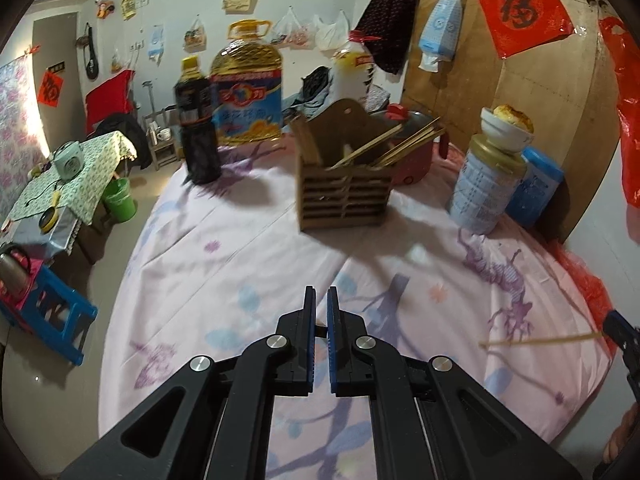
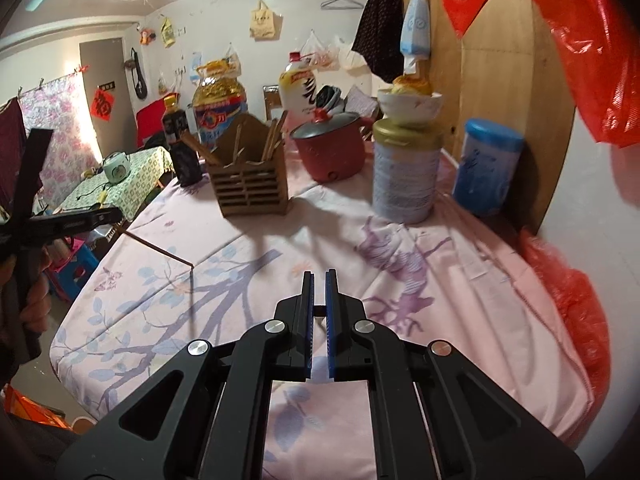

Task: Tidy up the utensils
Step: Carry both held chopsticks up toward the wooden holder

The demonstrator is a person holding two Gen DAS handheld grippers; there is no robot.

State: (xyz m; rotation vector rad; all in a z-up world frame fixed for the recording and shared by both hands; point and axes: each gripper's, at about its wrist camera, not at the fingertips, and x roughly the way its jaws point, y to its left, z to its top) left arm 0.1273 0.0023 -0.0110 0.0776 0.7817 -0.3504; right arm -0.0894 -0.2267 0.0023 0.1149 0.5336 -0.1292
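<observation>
Over table (image 1: pixel 248 248), carrying sticks toward holder (image 1: pixel 344 192) standing far ahead. Left gripper (image 1: pixel 321 292) fingers clenching chopstick (image 2: pixel 160 250), right gripper (image 2: pixel 319 276) fingers clenching second chopstick (image 1: pixel 540 338). Next, probably needing tips tilting down into a compartment.

Pink floral cloth (image 1: pixel 248 240); brown slatted holder (image 1: pixel 344 196); red pot (image 2: pixel 332 152).
</observation>
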